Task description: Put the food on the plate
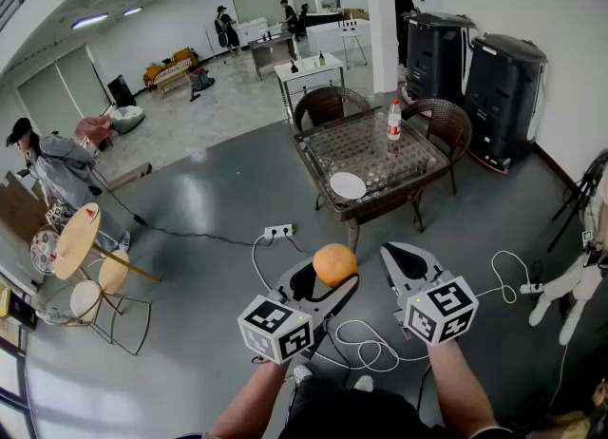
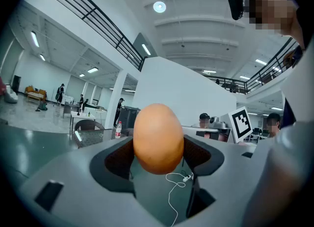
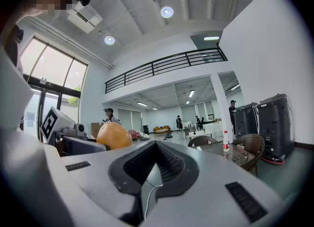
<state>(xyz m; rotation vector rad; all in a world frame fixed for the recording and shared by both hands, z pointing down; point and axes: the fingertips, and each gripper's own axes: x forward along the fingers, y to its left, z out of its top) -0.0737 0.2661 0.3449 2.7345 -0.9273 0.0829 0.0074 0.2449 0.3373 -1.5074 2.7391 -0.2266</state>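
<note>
Head view: bottle [image 1: 393, 119], plate [image 1: 348, 185] on table [image 1: 366, 147]

I've got the head camera up high, looking steeply down: left gripper [image 1: 323, 280] and right gripper [image 1: 400, 257] sit close below me, the worktop [image 1: 366, 147] well ahead of the jaws. Left gripper view runs roughly level along its jaws, the orange [image 2: 158, 137] huge between them. Right gripper view faces likewise. Both catch that worktop and the bottle [image 3: 226, 140] beyond the jaws.
</note>
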